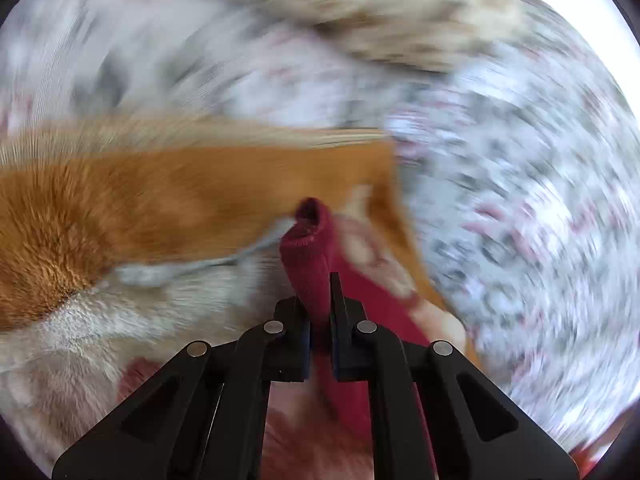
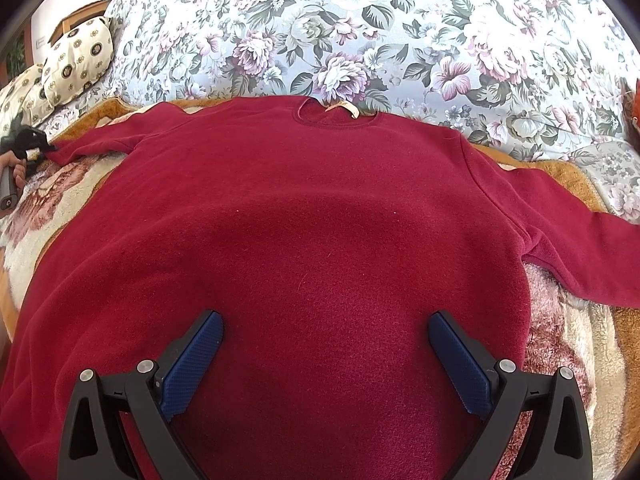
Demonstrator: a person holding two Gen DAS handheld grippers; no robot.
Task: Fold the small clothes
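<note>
Now left hand-held gripper (image 1: 320, 280) pinches fuzzy red sweater (image 2: 304, 240) cuff.

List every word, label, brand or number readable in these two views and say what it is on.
No text can be read.
Neck tag inside the collar of the red sweater: any print is too small to read.
Left wrist view: smeared by motion blur, no lettering visible.

A floral bedspread (image 2: 360, 40) is lying at twelve o'clock, patterned cushions (image 2: 76, 60) at ten, a plush blanket (image 2: 568, 340) at four.
</note>
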